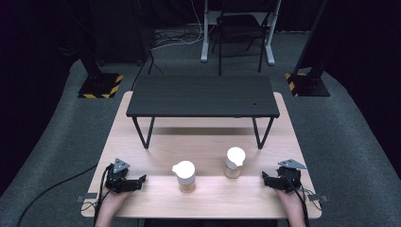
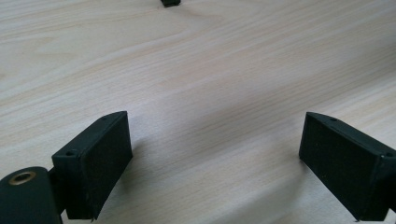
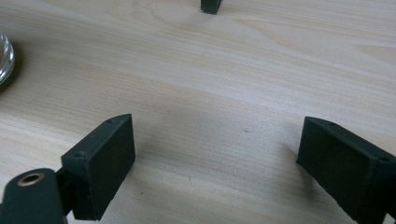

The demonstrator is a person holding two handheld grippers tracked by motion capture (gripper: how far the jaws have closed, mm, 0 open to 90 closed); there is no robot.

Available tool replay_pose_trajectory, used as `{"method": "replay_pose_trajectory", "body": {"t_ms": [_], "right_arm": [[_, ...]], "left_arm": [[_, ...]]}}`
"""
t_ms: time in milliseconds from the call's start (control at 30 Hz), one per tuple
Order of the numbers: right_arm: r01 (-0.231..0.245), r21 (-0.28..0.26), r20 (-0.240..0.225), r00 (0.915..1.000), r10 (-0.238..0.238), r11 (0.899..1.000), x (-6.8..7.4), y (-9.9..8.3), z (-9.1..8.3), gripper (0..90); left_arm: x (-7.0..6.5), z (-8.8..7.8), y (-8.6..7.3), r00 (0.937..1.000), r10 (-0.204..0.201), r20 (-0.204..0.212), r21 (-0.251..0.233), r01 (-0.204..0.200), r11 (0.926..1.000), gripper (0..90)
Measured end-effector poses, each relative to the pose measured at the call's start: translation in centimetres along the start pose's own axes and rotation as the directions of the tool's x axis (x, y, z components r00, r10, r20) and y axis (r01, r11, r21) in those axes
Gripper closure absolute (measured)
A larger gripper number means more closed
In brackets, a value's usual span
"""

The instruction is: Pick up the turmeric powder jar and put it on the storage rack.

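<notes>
Two glass jars with white spouted lids stand on the light wooden table [image 1: 208, 198]. The left jar [image 1: 185, 176] is near the middle front and the right jar [image 1: 234, 162] a little farther back; both hold a tan liquid. My left gripper [image 1: 143, 179] rests on the table at the front left, its tips toward the left jar, open with bare wood [image 2: 210, 140] between its black pads [image 2: 105, 158]. At the front right lies my right gripper [image 1: 264, 177], open as well, with nothing between its pads [image 3: 107, 161]. A glass edge [image 3: 4, 58] of the right jar shows in the right gripper view.
A low black bench-like shelf [image 1: 203, 97] stands on thin legs across the back half of the table. One leg foot [image 2: 170, 3] shows at the top of the left gripper view, another [image 3: 211, 6] in the right gripper view. A chair [image 1: 241, 28] and stand bases sit beyond.
</notes>
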State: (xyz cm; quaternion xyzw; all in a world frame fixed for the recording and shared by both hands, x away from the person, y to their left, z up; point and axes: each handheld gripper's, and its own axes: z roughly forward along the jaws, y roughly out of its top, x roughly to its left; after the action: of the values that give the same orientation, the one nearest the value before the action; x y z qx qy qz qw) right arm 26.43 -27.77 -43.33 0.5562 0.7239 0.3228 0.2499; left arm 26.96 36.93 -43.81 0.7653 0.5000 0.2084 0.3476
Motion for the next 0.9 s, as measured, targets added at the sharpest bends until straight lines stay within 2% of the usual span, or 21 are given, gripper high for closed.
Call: {"method": "replay_pose_trajectory", "body": {"t_ms": [367,467,767,900], "right_arm": [[0.0,0.0,0.0,1.0,0.0,1.0,0.0,0.0,0.0,10.0],[0.0,0.0,0.0,1.0,0.0,1.0,0.0,0.0,0.0,10.0],[0.001,0.0,-0.001,1.0,-0.001,1.0,0.0,0.0,0.0,10.0],[0.001,0.0,0.0,1.0,-0.001,1.0,0.0,0.0,0.0,10.0]], "left_arm": [[0.2,-0.1,-0.1,0.9999,-0.006,0.01,-0.006,0.006,1.0,8.9],[0.4,-0.4,-0.4,0.9996,-0.018,0.024,-0.033,0.018,0.9993,8.9],[0.4,-1.1,-1.0,0.9993,-0.015,0.034,-0.092,0.019,0.9956,9.0],[0.3,-1.3,-1.1,0.9991,0.007,0.042,-0.115,-0.002,0.9934,9.0]]}}
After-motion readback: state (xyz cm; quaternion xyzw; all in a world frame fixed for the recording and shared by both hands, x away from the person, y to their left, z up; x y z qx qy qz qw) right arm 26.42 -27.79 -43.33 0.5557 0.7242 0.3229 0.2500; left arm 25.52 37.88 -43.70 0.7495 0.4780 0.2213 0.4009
